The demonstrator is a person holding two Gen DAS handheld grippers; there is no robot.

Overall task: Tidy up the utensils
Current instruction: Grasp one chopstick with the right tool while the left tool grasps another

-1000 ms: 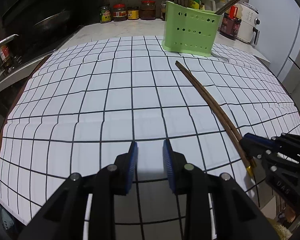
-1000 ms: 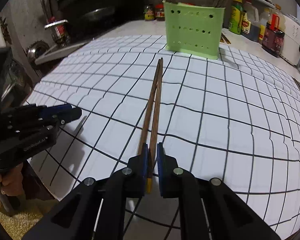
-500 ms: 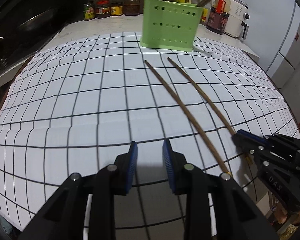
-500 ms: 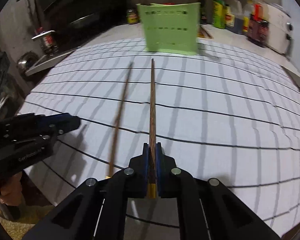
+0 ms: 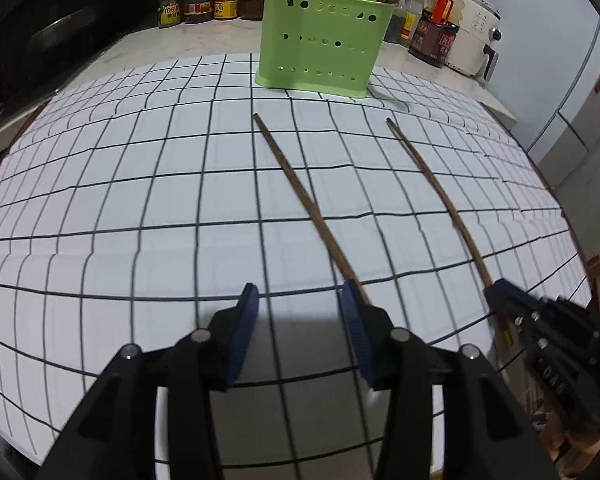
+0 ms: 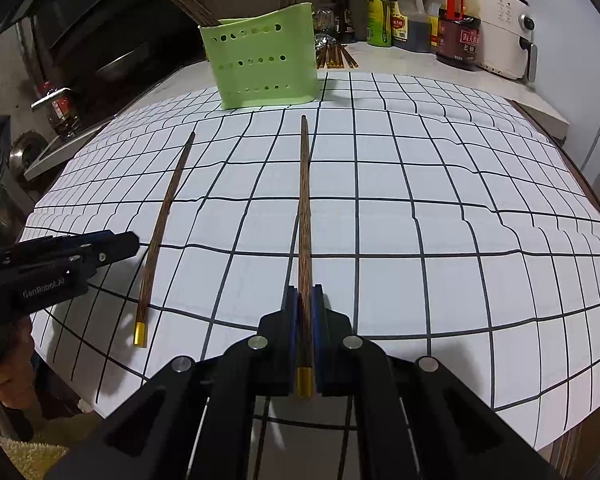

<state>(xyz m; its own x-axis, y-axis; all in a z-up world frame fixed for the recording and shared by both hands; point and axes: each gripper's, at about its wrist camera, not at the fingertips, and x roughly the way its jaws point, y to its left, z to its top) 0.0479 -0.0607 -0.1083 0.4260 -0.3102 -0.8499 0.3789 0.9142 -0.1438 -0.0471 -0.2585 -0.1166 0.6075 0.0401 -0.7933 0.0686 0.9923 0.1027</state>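
Since a second ago the two chopsticks have split: then both lay together in the right hand-held gripper (image 6: 303,334); now one chopstick (image 6: 305,216) stays clamped in its closed jaws, gold cap poking out behind the pads, tip aimed at 12 o'clock toward the green holder (image 6: 260,66), while the other chopstick (image 6: 162,226) lies loose on the grid mat (image 6: 440,208) at about 10 o'clock, well apart from the held one. The left hand-held gripper (image 5: 300,334) has just been opening its jaws; nothing sits between them, and the loose chopstick (image 5: 300,196) runs off toward 12 o'clock from just beside its right pad. In that view the right hand-held gripper (image 5: 500,300) sits at 3 o'clock with its stick (image 5: 440,196). Progress, as I read it: the holder at the far end of the bench (image 5: 204,36) already has several chopsticks standing in it, so part of the job looks done. Left: these two still need to go in, one gripped, one not yet picked. More chopsticks (image 6: 336,56) lie on the bench behind the holder; can't tell if they're in scope.
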